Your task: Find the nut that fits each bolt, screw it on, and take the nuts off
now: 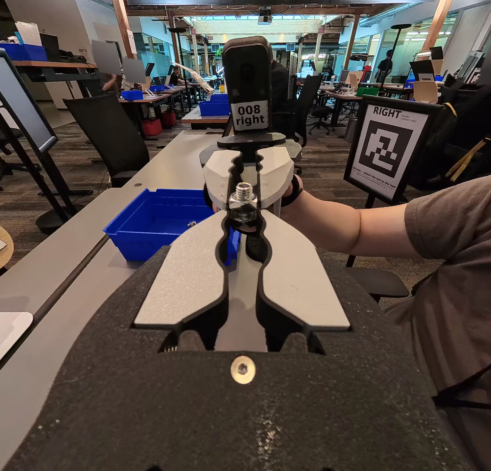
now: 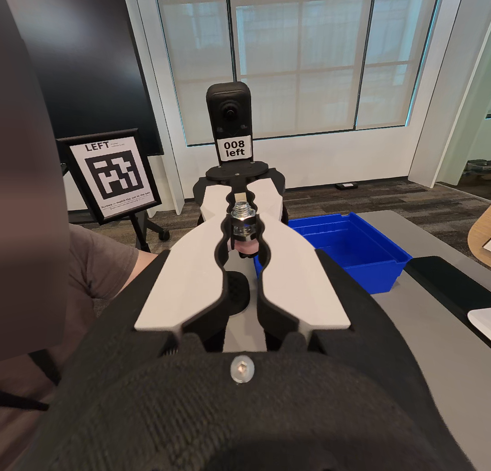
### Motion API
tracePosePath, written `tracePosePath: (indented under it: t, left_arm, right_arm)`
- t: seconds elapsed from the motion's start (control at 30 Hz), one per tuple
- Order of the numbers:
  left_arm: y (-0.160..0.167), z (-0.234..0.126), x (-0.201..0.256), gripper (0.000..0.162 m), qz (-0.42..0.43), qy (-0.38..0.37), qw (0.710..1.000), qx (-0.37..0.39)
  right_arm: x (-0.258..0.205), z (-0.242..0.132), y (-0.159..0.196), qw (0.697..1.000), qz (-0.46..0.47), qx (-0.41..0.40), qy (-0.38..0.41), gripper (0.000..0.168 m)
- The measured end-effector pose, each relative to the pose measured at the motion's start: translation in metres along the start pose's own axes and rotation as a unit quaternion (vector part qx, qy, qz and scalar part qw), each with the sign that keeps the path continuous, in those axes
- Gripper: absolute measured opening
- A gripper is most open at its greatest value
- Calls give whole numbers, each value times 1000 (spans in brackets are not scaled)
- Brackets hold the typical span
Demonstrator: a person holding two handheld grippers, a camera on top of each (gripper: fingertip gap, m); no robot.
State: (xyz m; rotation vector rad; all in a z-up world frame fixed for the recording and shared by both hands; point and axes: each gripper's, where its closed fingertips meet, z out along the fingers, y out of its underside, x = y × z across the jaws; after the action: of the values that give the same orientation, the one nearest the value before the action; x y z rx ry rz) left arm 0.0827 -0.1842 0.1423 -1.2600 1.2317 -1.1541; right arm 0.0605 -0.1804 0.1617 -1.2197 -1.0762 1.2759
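A silver bolt [image 1: 242, 188] with a hex nut [image 1: 242, 201] on its thread is held in the air between my two grippers, which face each other tip to tip. A second hex part [image 1: 242, 216] sits just below the nut. My left gripper [image 1: 242, 218] is shut around the lower hex part. My right gripper [image 1: 242, 201] is shut around the nut. In the right wrist view the bolt [image 2: 241, 207] and nut [image 2: 241, 215] sit where my right gripper [image 2: 241, 232] and my left gripper [image 2: 241, 209] meet, so the exact hold is unclear there.
A blue bin [image 1: 138, 235] stands on the grey table [image 1: 69, 245] below, with a small metal part [image 1: 191, 223] inside. It also shows in the right wrist view [image 2: 372, 261]. Framed marker signs on stands [image 1: 388, 150] [image 2: 111, 173] flank the table. The person's arm [image 1: 332, 227] reaches in from the right. Less than 4 cm separates the two grippers' tips.
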Motion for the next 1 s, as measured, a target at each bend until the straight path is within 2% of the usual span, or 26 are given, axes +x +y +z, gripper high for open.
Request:
tracePosePath:
  t: [0.17, 0.33, 0.43, 0.53, 0.6, 0.67, 0.77, 0.87, 1.0]
  left_arm:
    - [2, 1, 1, 18, 0, 8, 1000, -3]
    - [4, 1, -12, 56, 6, -27, 1000, -1]
    - [12, -6, -24, 64, 16, -54, 998, -29]
    - [10, -19, -32, 62, 12, -75, 997, -29]
    - [4, -27, -34, 59, 12, -85, 996, -18]
    - [-1, -32, -33, 58, 15, -89, 996, -14]
    - [0, -33, -30, 57, 16, -86, 996, -22]
    - [1, -30, -28, 56, 13, -81, 996, -27]
    - [6, -28, -26, 56, 9, -73, 996, -40]
  right_arm:
    - [1, -1, 2, 1000, 8, 1, -7, 18]
    - [11, -8, 3, 1000, 24, 19, -1, 18]
    - [21, -24, 1, 999, 32, 37, 9, 18]
    - [46, -63, 7, 997, 21, 24, 77, 18]
    - [79, -107, 20, 984, 24, -21, 173, 18]
    - [117, -163, 51, 949, 61, -118, 288, 18]
    - [159, -243, 103, 862, 135, -262, 412, 18]
    - [181, -298, 154, 779, 232, -364, 455, 19]
    - [187, -344, 211, 680, 317, -475, 459, 19]
